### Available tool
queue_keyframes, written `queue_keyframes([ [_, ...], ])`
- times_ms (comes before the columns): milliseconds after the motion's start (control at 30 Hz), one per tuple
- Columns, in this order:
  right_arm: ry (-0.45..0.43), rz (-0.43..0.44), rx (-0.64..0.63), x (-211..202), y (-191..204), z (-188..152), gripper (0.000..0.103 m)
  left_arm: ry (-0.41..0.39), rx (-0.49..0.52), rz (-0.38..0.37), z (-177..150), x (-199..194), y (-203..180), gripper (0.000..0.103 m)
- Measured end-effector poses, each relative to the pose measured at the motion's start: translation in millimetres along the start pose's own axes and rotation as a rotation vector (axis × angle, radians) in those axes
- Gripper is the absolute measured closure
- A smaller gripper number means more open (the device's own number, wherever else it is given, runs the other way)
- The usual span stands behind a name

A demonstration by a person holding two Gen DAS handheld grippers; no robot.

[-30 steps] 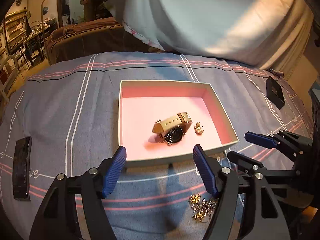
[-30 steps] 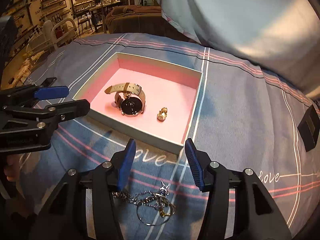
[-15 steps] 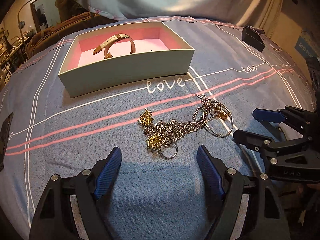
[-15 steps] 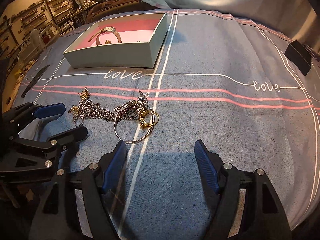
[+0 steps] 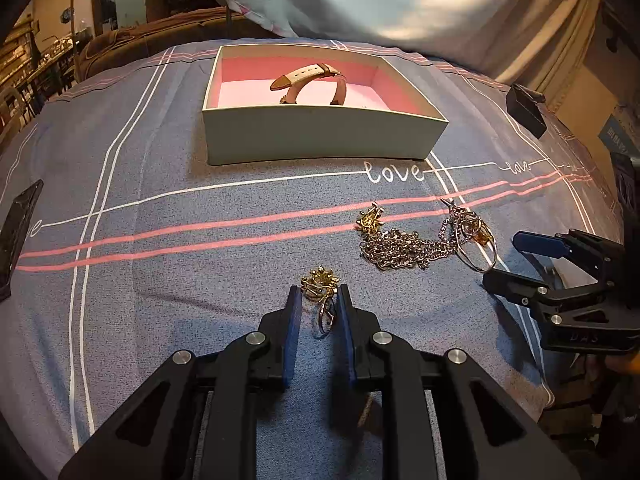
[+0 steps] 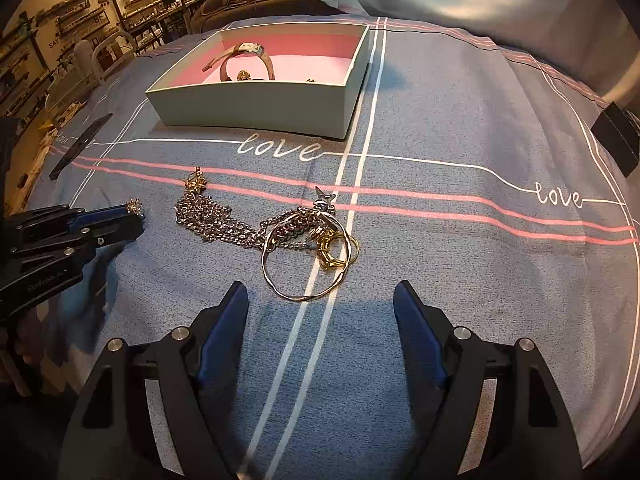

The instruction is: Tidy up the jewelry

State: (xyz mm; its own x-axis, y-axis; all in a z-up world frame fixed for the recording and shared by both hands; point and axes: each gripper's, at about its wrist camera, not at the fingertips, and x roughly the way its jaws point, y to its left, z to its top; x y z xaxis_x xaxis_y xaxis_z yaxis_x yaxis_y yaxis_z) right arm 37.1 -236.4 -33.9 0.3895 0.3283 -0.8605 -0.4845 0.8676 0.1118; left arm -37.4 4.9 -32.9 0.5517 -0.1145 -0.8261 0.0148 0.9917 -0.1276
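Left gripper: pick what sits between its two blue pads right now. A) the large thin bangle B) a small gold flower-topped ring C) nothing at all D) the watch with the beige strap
B: the left gripper has its pads drawn in close around the small gold flower-topped ring, while the watch lies in the box and the bangle stays with the chain pile.

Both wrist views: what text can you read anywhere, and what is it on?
"love": white script on the bedspread, in front of the box.
"love": again on the bedspread, at its right side.
"DAS": embossed on the right gripper body, faint.
Left gripper body: small print, too blurred to read.
Shop shelf signs: too small to read.
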Motion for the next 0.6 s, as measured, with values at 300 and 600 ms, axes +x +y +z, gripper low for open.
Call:
queue_keyframes([
  [300,0.014,-0.01,-0.018,1.9,4.3,1.2,0.027,-0.032,0.019,0.01,0.7,-9.6,2.7,0.044],
  [600,0.026,0.007,-0.086,5.3,24.3,10.5,0.026,-0.016,0.047,0.098,-4.0,-2.4,6.5,0.046],
])
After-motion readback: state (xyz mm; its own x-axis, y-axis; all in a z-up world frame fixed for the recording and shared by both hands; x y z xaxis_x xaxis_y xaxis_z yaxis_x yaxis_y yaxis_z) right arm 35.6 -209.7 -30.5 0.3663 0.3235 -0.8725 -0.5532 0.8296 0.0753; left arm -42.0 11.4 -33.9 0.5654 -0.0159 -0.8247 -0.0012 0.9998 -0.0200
